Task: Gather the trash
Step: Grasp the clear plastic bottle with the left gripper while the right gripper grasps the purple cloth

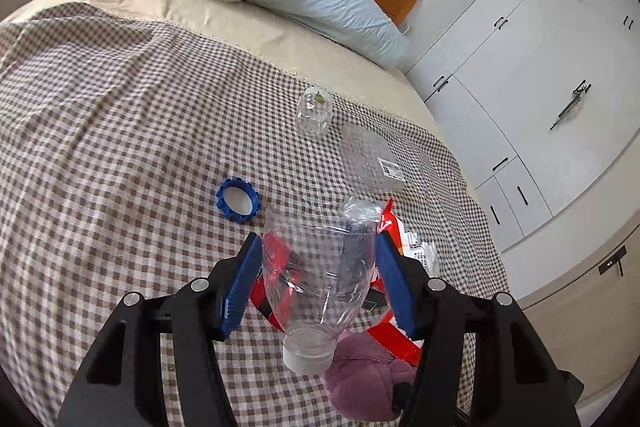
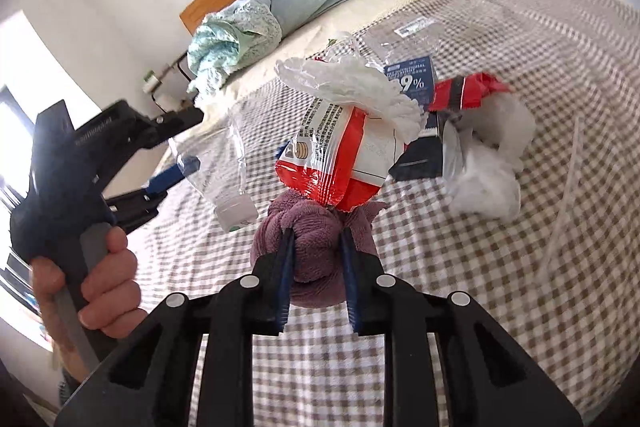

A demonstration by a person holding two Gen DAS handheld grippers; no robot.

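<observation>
My left gripper (image 1: 318, 243) is shut on a clear plastic bottle (image 1: 320, 267), its blue pads pressed on both sides and the white neck pointing back at the camera. The right wrist view shows this bottle (image 2: 224, 171) held up above the bed, a hand (image 2: 108, 287) on the gripper's handle. My right gripper (image 2: 316, 233) is shut on a bunched purple cloth (image 2: 316, 247). A red and white snack wrapper (image 2: 340, 163) sits against the cloth's top, with crinkled clear plastic (image 2: 352, 83) over it. The purple cloth (image 1: 360, 375) also shows under the bottle.
On the checked bedspread (image 1: 120, 147) lie a blue ring cap (image 1: 238, 201), a small clear bottle (image 1: 314, 113) and a clear plastic box (image 1: 372, 159). White tissue (image 2: 488, 167), a dark blue packet (image 2: 416, 107) and a red wrapper (image 2: 468, 91) lie nearby. Pillows (image 1: 332, 7) sit at the headboard; a white wardrobe (image 1: 520, 87) stands at the right.
</observation>
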